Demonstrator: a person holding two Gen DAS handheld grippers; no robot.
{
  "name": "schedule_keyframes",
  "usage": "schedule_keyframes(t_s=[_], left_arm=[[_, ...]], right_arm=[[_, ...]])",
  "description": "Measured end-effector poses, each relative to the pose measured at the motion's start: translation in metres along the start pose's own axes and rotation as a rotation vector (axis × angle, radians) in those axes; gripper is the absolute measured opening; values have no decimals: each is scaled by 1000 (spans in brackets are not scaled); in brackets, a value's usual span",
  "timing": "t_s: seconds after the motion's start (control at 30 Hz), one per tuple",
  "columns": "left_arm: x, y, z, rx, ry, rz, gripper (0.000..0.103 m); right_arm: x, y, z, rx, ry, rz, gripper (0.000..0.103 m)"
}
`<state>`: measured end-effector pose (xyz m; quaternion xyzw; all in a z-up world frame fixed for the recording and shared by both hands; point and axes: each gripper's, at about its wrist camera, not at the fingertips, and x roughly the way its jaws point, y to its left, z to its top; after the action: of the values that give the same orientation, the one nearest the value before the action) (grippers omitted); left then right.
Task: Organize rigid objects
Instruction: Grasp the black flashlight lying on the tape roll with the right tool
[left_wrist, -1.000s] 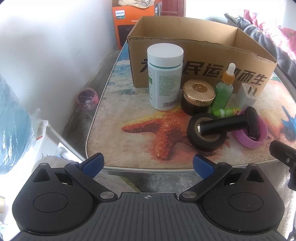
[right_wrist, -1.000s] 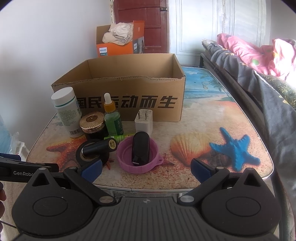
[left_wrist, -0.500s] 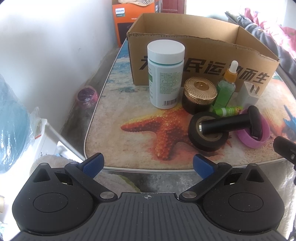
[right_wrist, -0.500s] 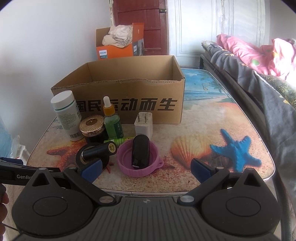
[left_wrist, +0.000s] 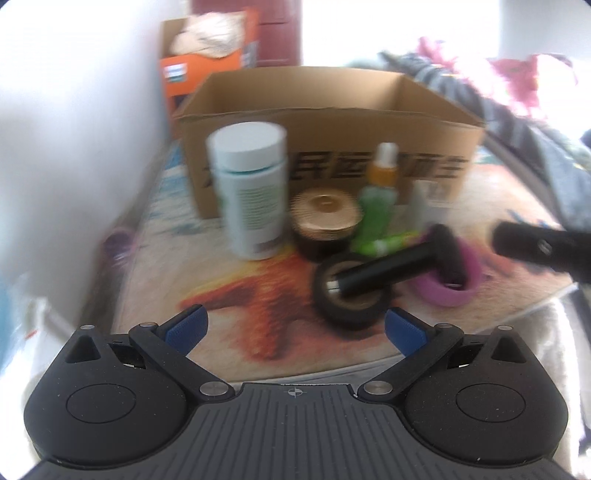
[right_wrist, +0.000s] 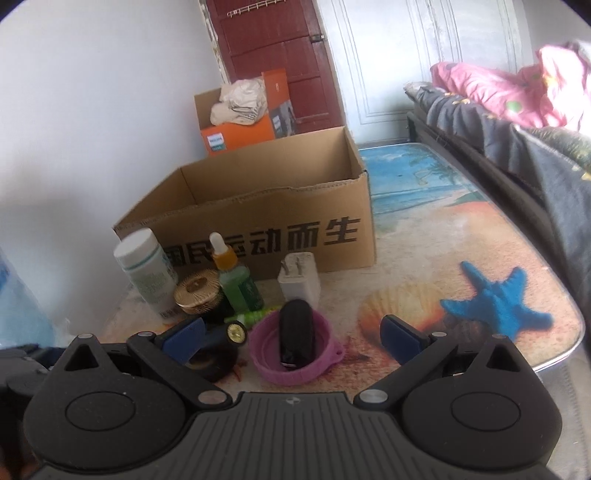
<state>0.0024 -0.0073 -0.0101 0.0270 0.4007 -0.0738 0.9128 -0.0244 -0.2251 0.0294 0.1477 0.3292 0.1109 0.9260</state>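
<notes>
An open cardboard box (right_wrist: 266, 225) (left_wrist: 325, 122) stands on the beach-print table. In front of it are a white pill bottle (left_wrist: 253, 188) (right_wrist: 146, 267), a gold-lidded jar (left_wrist: 325, 221) (right_wrist: 197, 291), a green dropper bottle (left_wrist: 376, 199) (right_wrist: 234, 280), a white charger (right_wrist: 299, 282), a black tape roll (left_wrist: 351, 302) with a black cylinder (left_wrist: 388, 271) across it, and a purple bowl (right_wrist: 295, 354) holding a black case (right_wrist: 297, 332). My left gripper (left_wrist: 293, 328) is open near the table's front edge. My right gripper (right_wrist: 291, 334) is open just before the bowl.
An orange box with cloth (right_wrist: 243, 122) sits behind the cardboard box by a red door. A bed with dark and pink bedding (right_wrist: 517, 122) runs along the right. The white wall (right_wrist: 74, 110) is on the left. The table's right part (right_wrist: 480, 258) carries only its print.
Both grippers have moved forward toward the objects. The left view has swung right and is blurred with motion; the right gripper's body now shows at its right edge.
</notes>
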Motion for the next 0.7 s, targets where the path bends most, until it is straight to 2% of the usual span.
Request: schedule_keyframes(t_s=[0.07, 0.2, 0.27, 0.33, 0.53, 0.7], left_arm=[[3, -3, 0, 21, -18, -46, 102], [10, -11, 2, 80, -40, -85, 95], [15, -13, 5, 93, -27, -118, 90], [20, -15, 6, 106, -21, -144, 77], [31, -30, 7, 200, -39, -140, 64], [37, -35, 8, 227, -47, -144, 55]], right_arm=[[5, -3, 2, 37, 11, 53, 101], [19, -5, 2, 88, 41, 151, 96], [28, -3, 1, 97, 59, 177, 86], [37, -2, 0, 103, 81, 189, 80], [60, -4, -3, 128, 127, 198, 68], [72, -5, -3, 145, 147, 216, 59]])
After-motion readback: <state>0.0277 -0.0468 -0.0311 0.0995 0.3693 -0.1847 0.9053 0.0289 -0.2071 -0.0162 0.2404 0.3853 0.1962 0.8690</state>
